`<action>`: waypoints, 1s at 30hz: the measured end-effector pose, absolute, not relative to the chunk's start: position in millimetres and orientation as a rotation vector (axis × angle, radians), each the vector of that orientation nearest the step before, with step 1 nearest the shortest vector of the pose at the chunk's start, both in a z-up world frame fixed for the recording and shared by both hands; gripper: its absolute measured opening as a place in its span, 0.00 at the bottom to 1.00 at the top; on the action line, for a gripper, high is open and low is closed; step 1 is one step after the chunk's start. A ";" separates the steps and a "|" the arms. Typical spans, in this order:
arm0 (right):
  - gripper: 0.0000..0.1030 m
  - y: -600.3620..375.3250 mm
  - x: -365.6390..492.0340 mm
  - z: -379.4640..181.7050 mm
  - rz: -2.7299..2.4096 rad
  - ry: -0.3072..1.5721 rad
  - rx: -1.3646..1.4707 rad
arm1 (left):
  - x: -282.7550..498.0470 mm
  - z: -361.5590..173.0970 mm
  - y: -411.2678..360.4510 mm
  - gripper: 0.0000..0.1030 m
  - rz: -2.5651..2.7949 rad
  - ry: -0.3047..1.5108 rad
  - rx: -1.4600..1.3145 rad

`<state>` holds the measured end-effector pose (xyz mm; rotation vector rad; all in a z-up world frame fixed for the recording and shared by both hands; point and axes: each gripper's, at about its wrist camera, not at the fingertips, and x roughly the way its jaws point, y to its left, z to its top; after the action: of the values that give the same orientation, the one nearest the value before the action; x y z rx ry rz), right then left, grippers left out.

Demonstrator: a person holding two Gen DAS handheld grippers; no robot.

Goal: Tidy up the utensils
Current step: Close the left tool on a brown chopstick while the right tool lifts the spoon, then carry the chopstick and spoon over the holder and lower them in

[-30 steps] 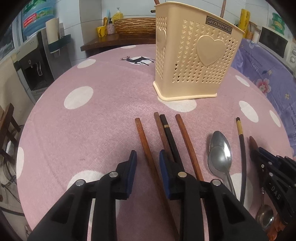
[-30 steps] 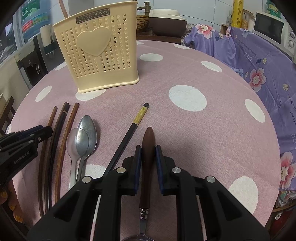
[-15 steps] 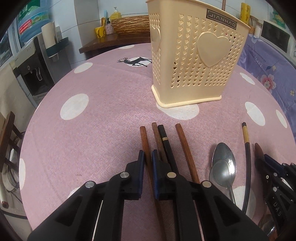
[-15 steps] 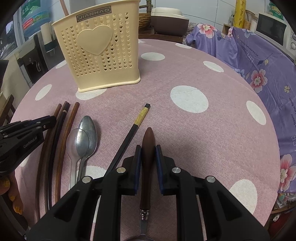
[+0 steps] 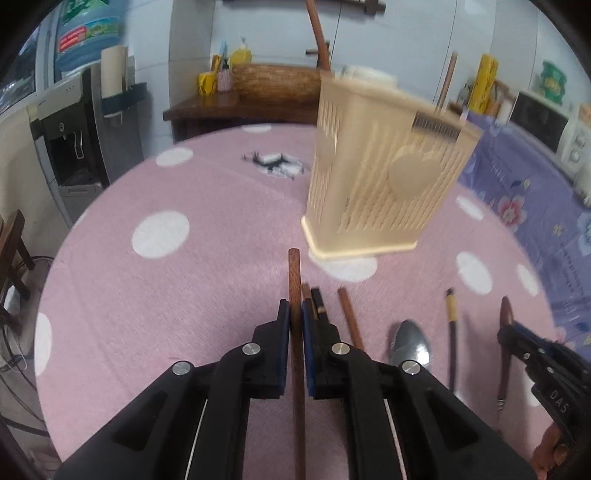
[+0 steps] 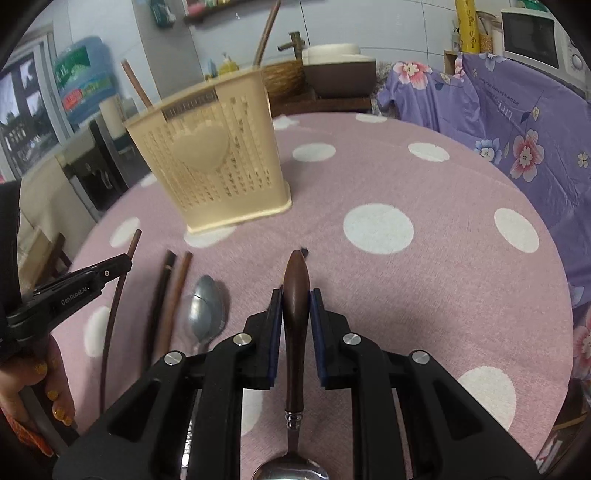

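Observation:
My left gripper [image 5: 292, 314] is shut on a brown wooden chopstick [image 5: 294, 273] and holds it above the pink dotted tablecloth [image 5: 192, 295]. My right gripper [image 6: 295, 299] is shut on the dark wooden handle of a spoon [image 6: 295, 284], its metal bowl toward me. The cream perforated utensil basket [image 5: 384, 177] stands upright behind, with wooden sticks poking out of it; it also shows in the right wrist view [image 6: 214, 166]. On the cloth lie more chopsticks [image 5: 349, 317], a black chopstick with a gold band [image 5: 451, 332] and metal spoons [image 6: 207, 310].
A purple flowered cloth [image 6: 517, 122] covers furniture at the right, with a microwave [image 6: 532, 33] behind. A water dispenser [image 5: 74, 144] stands left of the table. A wooden side table with a woven basket [image 5: 273, 83] is at the back.
My left gripper has closed on the leftmost chopstick and lifted it. My right gripper has lifted the spoon by its handle. Both views now tilt up, showing more of the room.

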<state>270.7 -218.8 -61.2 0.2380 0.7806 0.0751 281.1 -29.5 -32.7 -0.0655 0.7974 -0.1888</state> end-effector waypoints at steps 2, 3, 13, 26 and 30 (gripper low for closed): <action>0.16 -225.6 262.3 -47.3 0.103 0.738 0.263 | 271.1 -12.0 -21.2 0.08 -0.204 0.739 -0.092; 0.16 -229.2 257.5 -40.3 0.113 0.717 0.275 | 264.3 0.0 -16.3 0.08 -0.210 0.705 -0.104; 0.16 -247.3 216.8 -0.7 0.193 0.595 0.315 | 214.6 51.3 15.4 0.08 -0.223 0.509 -0.158; 0.16 -237.3 207.7 18.6 0.220 0.553 0.265 | 208.3 66.9 18.5 0.08 -0.249 0.437 -0.169; 0.16 -233.5 212.6 31.9 0.234 0.539 0.246 | 213.7 79.0 12.5 0.08 -0.262 0.412 -0.157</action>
<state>212.6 -233.5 31.9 0.2461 0.5395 0.2337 213.7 12.5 79.0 -0.1571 0.4122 -0.2623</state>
